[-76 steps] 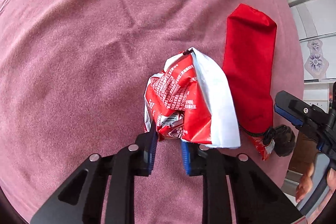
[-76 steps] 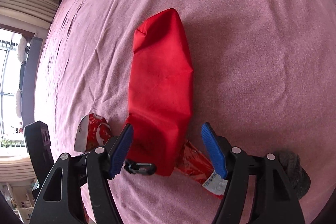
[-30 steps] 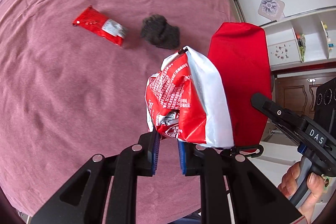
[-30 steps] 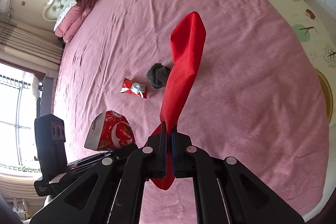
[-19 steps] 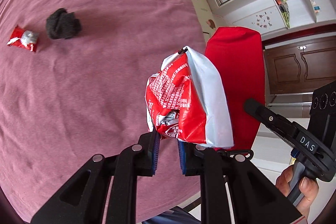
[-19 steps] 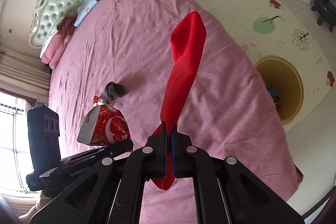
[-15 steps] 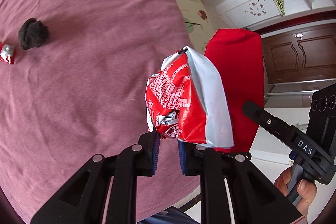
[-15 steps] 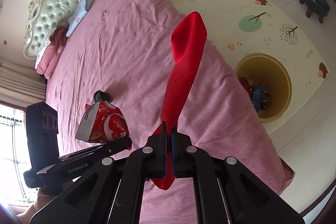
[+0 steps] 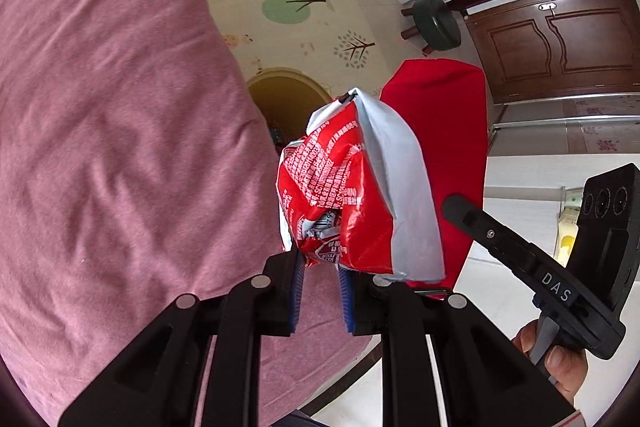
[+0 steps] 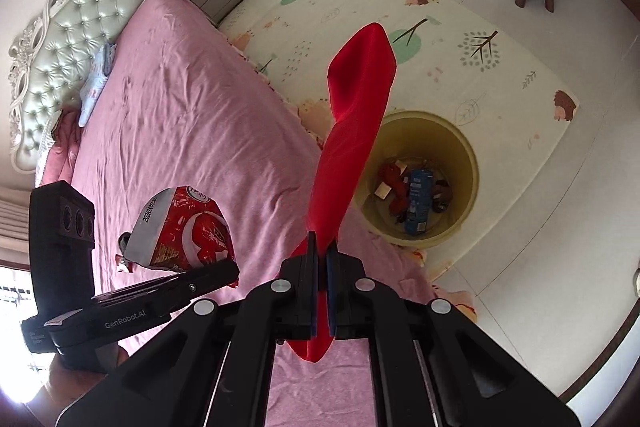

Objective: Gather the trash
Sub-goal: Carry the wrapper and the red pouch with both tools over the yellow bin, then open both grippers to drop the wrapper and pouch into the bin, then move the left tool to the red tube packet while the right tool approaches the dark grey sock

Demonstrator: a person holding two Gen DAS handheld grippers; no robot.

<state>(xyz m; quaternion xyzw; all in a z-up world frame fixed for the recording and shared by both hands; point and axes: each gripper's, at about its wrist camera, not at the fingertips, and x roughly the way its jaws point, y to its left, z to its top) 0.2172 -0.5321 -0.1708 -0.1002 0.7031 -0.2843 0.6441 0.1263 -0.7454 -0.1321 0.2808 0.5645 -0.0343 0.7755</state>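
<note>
Both grippers carried trash above the edge of the pink bed, near a yellow bin on the floor.

The left gripper (image 9: 322,277) was clamped on the lower end of a crumpled red-and-silver snack bag (image 9: 352,195), held up in the air. The right gripper (image 10: 322,287) was pinched tight on a red cloth pouch (image 10: 352,131), which stood upward from its jaws. The yellow trash bin (image 10: 460,143) stood on the patterned play mat (image 10: 500,39) just beside the bed (image 10: 192,123), with a blue carton and other scraps inside.
</note>
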